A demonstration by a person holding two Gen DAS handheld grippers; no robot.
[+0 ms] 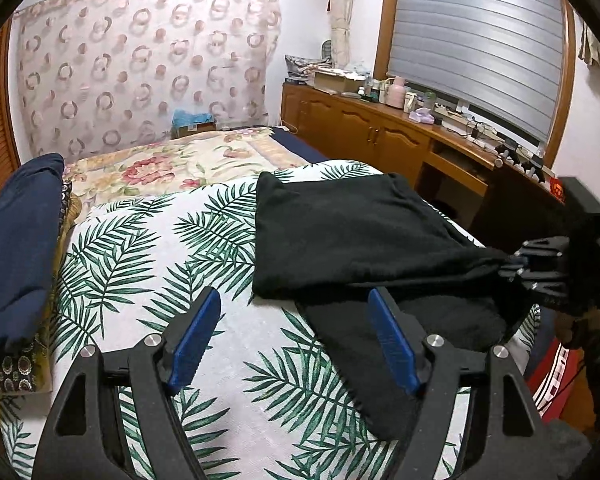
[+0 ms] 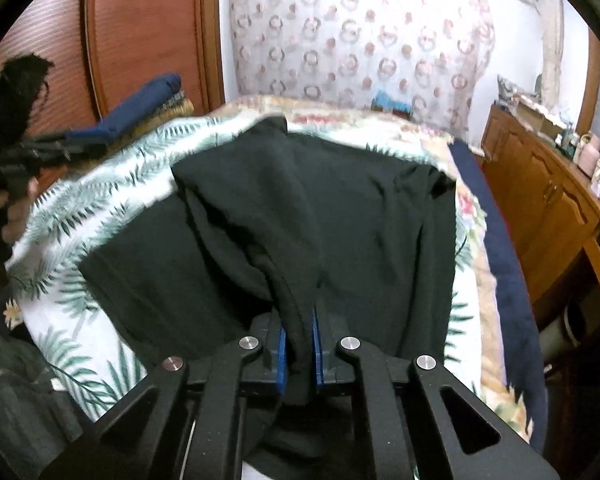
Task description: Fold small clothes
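A black garment lies partly folded on a white cover printed with green palm leaves. My right gripper is shut on a bunched edge of the garment, the cloth pinched between its blue pads. In the left wrist view the right gripper comes in from the right and lifts that edge slightly. My left gripper is open just above the cover, its right finger over the garment's lower layer, with no pad pressing on it. In the right wrist view it appears blurred at far left.
A stack of folded navy clothes sits at the cover's left edge. Beyond lies a floral quilt. A wooden cabinet cluttered with small items runs along the right, under a shuttered window. A person's hand holds the left gripper.
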